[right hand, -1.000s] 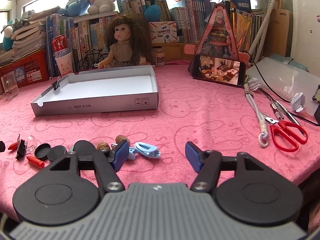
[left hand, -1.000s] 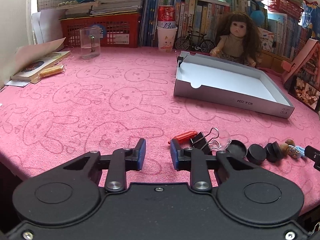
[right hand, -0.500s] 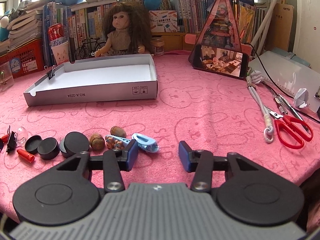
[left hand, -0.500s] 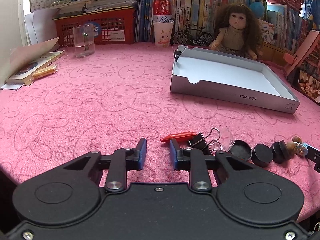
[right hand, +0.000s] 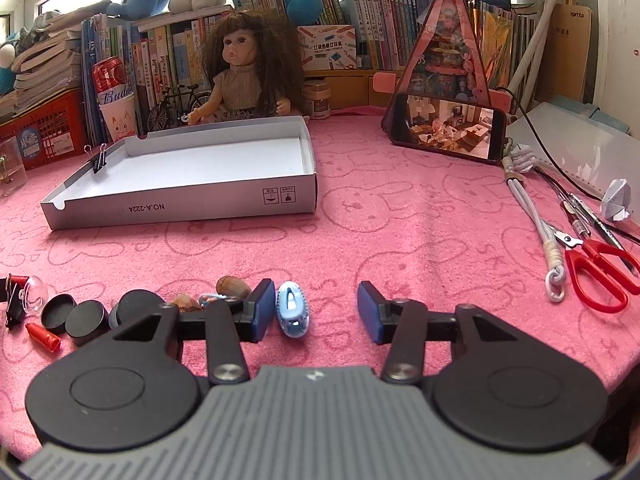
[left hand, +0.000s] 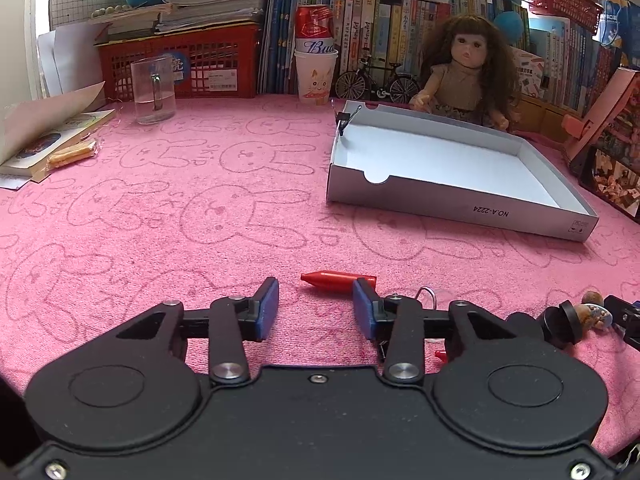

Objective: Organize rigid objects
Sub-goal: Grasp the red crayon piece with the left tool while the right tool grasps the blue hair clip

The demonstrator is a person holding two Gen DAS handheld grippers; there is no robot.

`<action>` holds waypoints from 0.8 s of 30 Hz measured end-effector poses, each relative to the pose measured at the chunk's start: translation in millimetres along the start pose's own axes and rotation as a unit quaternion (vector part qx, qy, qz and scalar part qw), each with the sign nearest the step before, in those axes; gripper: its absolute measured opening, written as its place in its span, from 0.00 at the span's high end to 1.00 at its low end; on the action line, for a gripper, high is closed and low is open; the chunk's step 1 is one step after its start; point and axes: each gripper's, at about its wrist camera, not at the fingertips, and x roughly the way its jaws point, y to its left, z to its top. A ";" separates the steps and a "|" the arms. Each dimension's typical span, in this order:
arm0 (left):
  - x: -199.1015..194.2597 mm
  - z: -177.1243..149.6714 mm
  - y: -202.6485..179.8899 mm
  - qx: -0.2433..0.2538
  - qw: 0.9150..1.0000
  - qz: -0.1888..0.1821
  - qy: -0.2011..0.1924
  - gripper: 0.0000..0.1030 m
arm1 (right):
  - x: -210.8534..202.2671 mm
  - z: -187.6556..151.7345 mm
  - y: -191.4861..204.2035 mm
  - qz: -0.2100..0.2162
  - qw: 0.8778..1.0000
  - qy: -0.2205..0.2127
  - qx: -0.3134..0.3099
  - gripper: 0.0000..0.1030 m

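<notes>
Left hand-held gripper (left hand: 316, 304) is opening, nothing between its pads; the red cap (left hand: 338, 281) is lying just ahead on the tabletop (left hand: 200, 208), its right end hidden behind the right pad. Right hand-held gripper (right hand: 316, 308) is also opening, empty, with the blue clip (right hand: 293, 314) lying between its jaws untouched. Both pieces are looking light, stiff, smooth plastic; grasping across their narrow middles seems best. The box (right hand: 180, 206) is standing well beyond, nearly empty.

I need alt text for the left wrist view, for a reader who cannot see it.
The left hand-held gripper, its jaws opening and holding nothing, points at a red cone-shaped piece lying on a pink rabbit-print cloth. Farther back on the right sits an empty grey tray, with a doll behind it.
</notes>
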 end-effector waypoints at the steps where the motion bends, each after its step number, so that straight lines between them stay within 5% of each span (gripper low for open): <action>1: 0.7 0.0 -0.8 0.003 1.000 -0.001 -0.001 0.58 | -0.5 -0.7 0.0 0.001 1.000 -0.001 -0.001 0.45; 15: 7.5 -0.2 -7.3 0.031 0.999 -0.003 -0.014 0.52 | -14.3 -11.5 -8.6 0.020 0.999 -0.014 -0.044 0.40; 24: 5.1 -3.3 -0.2 0.016 1.000 0.007 -0.016 0.52 | -12.9 -10.2 -22.5 -0.015 0.999 -0.014 -0.033 0.39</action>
